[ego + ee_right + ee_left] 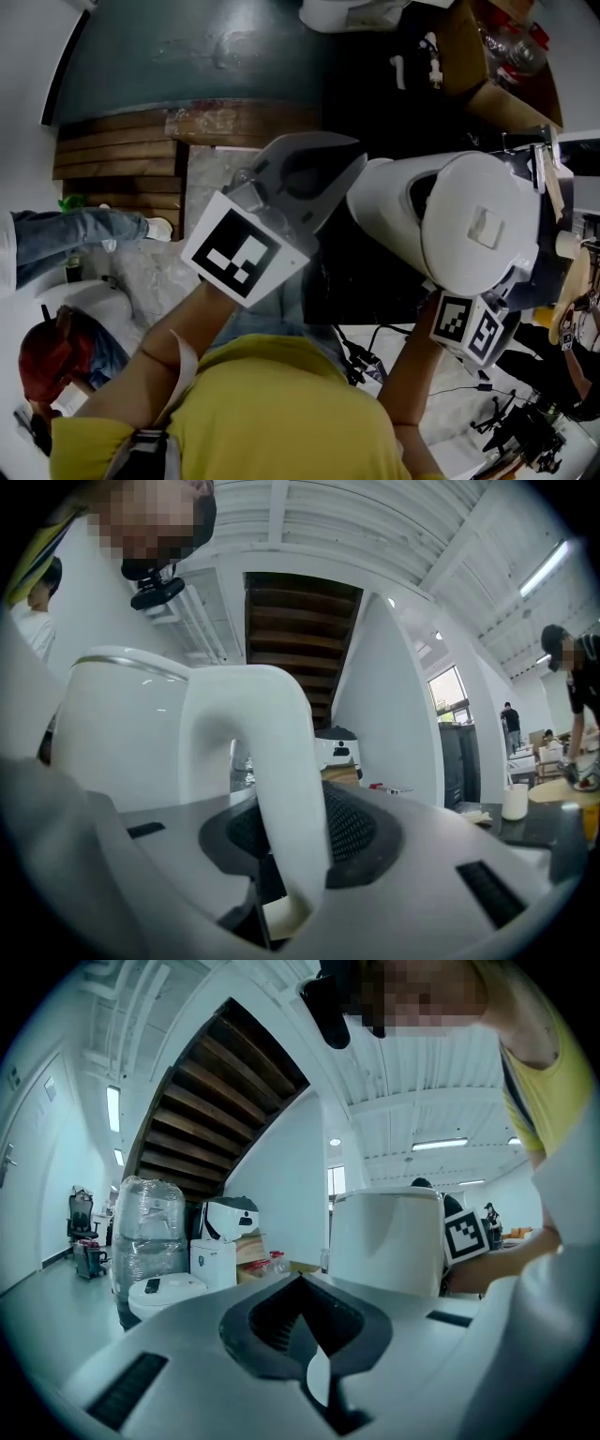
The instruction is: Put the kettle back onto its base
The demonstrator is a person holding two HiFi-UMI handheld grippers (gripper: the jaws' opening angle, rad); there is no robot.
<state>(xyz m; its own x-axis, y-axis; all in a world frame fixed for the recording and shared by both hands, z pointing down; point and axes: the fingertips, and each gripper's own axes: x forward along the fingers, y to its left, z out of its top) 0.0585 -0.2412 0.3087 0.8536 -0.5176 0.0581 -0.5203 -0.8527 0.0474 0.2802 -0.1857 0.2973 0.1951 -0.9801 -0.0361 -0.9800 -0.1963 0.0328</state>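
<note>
The white kettle [469, 225] hangs in the air over a dark table [366, 281], with its lid facing up at me. My right gripper [291, 855] is shut on the kettle's curved white handle [272, 761]. In the head view only that gripper's marker cube [467, 328] shows, below the kettle. My left gripper [314, 150] is just left of the kettle body, apart from it, its jaws shut with nothing between them. From the left gripper [300, 1283] view the kettle [389, 1241] stands close ahead on the right. I see no kettle base in any view.
An open cardboard box [497, 56] with bottles sits at the back right. Cables [506, 422] lie on a white surface at the lower right. Wooden steps [112, 155] are on the left. A plastic-wrapped drum [150, 1218] and white appliances [220, 1251] stand beyond. A person in a red cap [52, 361] is at the lower left.
</note>
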